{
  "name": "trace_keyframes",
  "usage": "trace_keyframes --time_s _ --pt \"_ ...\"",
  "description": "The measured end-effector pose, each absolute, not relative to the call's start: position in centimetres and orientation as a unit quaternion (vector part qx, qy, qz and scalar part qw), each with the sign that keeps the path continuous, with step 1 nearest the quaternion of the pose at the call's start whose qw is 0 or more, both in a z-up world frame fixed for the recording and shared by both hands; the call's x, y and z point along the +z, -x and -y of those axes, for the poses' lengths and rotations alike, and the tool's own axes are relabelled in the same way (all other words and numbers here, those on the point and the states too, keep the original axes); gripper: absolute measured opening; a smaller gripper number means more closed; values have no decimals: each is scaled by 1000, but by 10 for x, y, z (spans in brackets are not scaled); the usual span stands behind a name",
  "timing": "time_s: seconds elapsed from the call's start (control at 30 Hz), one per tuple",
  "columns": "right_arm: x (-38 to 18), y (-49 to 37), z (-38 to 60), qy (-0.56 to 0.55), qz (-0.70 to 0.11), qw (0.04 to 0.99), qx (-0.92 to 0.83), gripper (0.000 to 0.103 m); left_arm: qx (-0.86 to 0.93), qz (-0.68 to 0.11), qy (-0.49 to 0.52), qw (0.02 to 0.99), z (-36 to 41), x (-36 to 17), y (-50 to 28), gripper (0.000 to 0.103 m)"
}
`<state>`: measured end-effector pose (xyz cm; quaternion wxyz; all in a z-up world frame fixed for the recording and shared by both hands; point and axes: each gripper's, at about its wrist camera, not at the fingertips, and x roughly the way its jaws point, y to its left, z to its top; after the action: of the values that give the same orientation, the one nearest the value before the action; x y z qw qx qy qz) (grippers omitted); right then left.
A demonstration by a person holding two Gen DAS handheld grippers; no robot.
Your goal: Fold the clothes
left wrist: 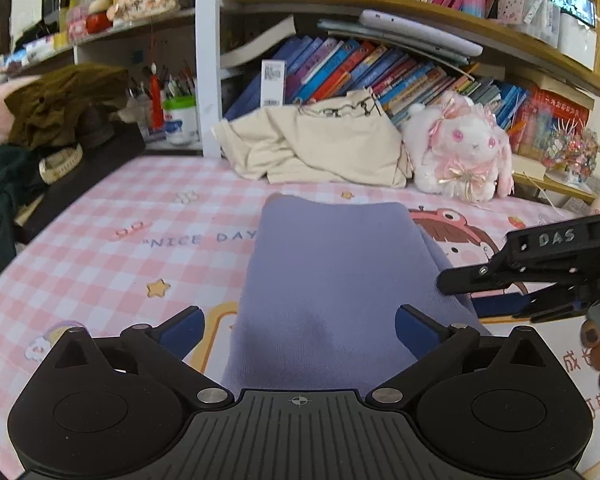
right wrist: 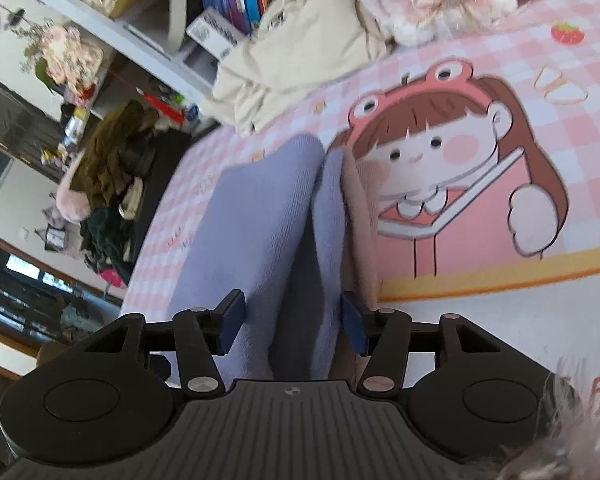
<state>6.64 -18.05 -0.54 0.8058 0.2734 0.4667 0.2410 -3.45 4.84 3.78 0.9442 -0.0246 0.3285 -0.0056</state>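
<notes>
A folded lavender knit garment lies on the pink checked cloth. My left gripper is open, its blue pads spread on either side of the garment's near end. My right gripper reaches in from the right at the garment's right edge. In the right wrist view the right gripper has its pads around the folded lavender layers; the jaws stand partly closed on the thick fabric. A cream garment lies heaped at the back.
A white and pink plush rabbit sits beside the cream heap. Bookshelves rise behind. An olive garment and dark clothes are piled on the left. The cloth shows a cartoon girl print.
</notes>
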Motion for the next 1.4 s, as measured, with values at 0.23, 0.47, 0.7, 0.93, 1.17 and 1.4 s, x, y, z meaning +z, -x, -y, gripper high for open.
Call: trace_keyframes --time_s 0.23,0.47,0.7,0.93,1.17,1.4 --pt "2 -58 152 -171 -429 849 256 14 -54 -341 59 937 -68 42 19 102" --pt "10 -27 134 -70 -398 887 223 14 -49 -384 43 921 -84 32 -4 101" --pt "4 -32 153 -140 -426 877 174 40 -79 -405 46 910 -95 26 -22 102" --pt "-1 -34 168 -222 -469 845 129 63 -134 -452 139 871 -125 12 -48 101" --pt "-17 -39 168 -290 -487 817 110 46 -167 -488 223 827 -140 -12 -69 78" --pt "-5 -32 147 -215 -462 853 114 29 -194 -497 247 809 -135 -19 -77 51"
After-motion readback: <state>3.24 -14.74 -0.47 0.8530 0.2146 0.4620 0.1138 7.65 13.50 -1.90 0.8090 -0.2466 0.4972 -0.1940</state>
